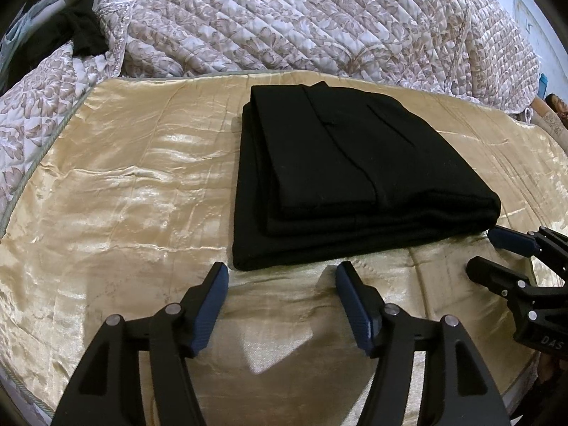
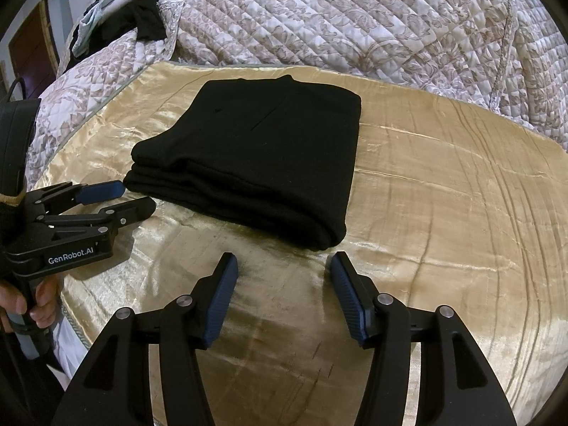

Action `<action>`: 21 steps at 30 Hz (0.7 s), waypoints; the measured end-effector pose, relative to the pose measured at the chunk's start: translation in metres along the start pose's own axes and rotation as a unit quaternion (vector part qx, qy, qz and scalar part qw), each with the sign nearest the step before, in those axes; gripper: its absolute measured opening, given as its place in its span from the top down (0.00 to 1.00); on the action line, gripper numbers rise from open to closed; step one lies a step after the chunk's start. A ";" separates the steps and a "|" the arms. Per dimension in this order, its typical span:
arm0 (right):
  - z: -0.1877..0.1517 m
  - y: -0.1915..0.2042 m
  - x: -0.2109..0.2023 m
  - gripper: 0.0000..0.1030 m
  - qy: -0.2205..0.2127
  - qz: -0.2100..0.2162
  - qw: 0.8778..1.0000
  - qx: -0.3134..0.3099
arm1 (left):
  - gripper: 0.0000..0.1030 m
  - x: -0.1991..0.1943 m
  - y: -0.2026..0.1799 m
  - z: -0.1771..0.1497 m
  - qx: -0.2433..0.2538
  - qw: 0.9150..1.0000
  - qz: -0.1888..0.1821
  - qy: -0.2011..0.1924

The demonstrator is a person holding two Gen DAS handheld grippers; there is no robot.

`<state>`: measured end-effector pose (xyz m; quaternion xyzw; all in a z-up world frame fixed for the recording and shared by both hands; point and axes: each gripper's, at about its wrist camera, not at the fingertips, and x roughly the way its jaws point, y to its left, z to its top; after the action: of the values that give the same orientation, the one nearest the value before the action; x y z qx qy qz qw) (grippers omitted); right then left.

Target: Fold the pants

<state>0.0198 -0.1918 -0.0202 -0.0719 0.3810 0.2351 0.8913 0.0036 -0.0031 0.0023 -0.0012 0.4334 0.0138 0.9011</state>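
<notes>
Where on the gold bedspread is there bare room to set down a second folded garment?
Bare gold bedspread lies right of the folded black pants, bordered by the quilt behind. Another patch lies left of the pants. It is crowded along the near edge, where the left gripper and right gripper sit.

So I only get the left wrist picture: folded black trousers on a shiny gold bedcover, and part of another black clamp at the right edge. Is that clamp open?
Observer: Yes. The right wrist view shows the right gripper open, with its blue-padded fingers apart just short of the folded black pants.
Operator: Who holds my clamp?
Observer: A bare hand grips the handle below the left gripper, whose body reads GenRobot.AI.
Operator: Anything else in the room?
Observer: What looks like a dark brown door stands at far left, beyond the floral quilt.
</notes>
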 end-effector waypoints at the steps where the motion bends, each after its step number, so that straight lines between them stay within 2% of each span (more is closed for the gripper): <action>1: 0.000 0.000 0.000 0.46 0.000 0.000 1.000 0.000 | 0.33 0.000 0.000 0.000 0.001 1.000 0.002 0.000; 21: 0.000 0.001 0.000 0.45 0.000 -0.001 1.000 0.000 | 0.32 0.002 0.002 -0.001 0.002 1.000 0.002 0.005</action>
<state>0.0191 -0.1909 -0.0205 -0.0721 0.3808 0.2342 0.8916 0.0039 -0.0009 0.0003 0.0016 0.4379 0.0149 0.8989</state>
